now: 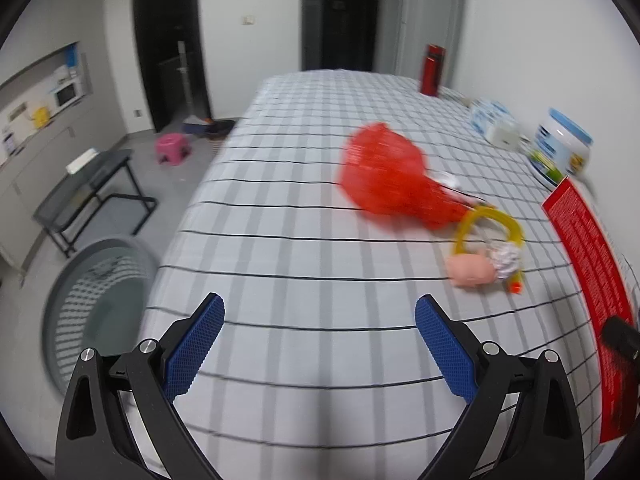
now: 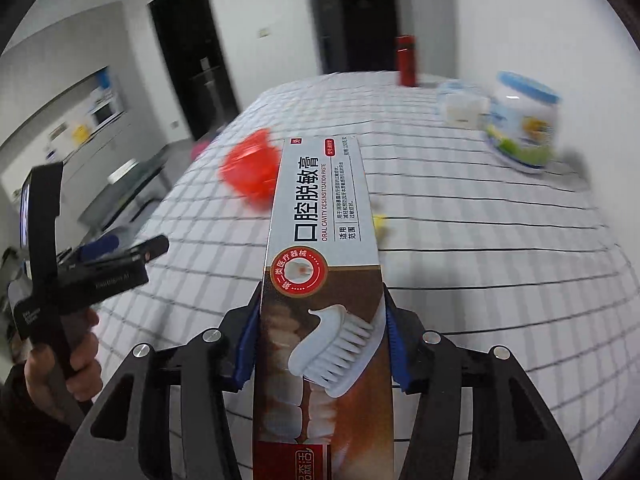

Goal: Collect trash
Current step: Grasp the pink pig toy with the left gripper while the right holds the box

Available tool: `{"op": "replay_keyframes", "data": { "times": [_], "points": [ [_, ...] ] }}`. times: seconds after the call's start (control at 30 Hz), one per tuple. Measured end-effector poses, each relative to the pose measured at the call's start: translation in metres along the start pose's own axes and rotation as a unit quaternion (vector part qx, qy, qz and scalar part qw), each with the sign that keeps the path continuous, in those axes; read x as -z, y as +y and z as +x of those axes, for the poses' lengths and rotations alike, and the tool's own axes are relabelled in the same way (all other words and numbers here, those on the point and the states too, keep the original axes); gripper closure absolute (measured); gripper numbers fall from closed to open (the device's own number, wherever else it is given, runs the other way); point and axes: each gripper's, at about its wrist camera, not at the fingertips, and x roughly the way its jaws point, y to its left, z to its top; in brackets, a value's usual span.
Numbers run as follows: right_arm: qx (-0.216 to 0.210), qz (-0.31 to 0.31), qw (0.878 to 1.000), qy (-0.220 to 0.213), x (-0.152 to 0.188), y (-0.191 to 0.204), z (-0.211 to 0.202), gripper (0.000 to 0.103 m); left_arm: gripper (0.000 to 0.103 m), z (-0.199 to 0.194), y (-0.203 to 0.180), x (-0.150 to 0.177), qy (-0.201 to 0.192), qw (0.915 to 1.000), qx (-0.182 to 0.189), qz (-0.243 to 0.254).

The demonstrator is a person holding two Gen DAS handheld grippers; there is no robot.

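My right gripper (image 2: pixel 318 344) is shut on a long toothpaste box (image 2: pixel 320 248) and holds it above the checked table; the box's red side shows at the right of the left wrist view (image 1: pixel 588 264). My left gripper (image 1: pixel 318 340) is open and empty over the table's near left edge; it also shows in the right wrist view (image 2: pixel 116 256). A red mesh bag (image 1: pixel 392 176) lies mid-table, also in the right wrist view (image 2: pixel 252 168). Beside it lie a yellow ring (image 1: pixel 490 226), a pink wad (image 1: pixel 470 270) and crumpled foil (image 1: pixel 506 258).
A grey mesh bin (image 1: pixel 96 304) stands on the floor left of the table (image 1: pixel 300 208). At the far right of the table stand a red bottle (image 1: pixel 432 70), a tissue pack (image 1: pixel 494 120) and a blue-lidded jar (image 1: pixel 562 146). A low dark bench (image 1: pixel 86 190) and pink stool (image 1: pixel 174 148) are on the floor.
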Motion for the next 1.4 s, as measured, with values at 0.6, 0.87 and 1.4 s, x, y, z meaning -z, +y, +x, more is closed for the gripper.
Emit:
{"op": "replay_keyframes", "data": {
  "times": [0.6, 0.87, 1.4],
  "points": [
    [-0.009, 0.084, 0.996, -0.016, 0.008, -0.075, 0.019, 0.052, 0.009, 0.062, -0.103, -0.011, 0.032, 0.9970, 0.032, 0.064],
    [-0.025, 0.099, 0.995, -0.017, 0.010, -0.085, 0.028, 0.052, 0.009, 0.076, -0.111, -0.013, 0.040, 0.9964, 0.030, 0.069],
    [-0.037, 0.112, 0.993, -0.009, 0.018, -0.085, 0.033, 0.052, 0.057, 0.084, -0.112, -0.010, 0.059, 0.9942, 0.066, 0.060]
  ]
}}
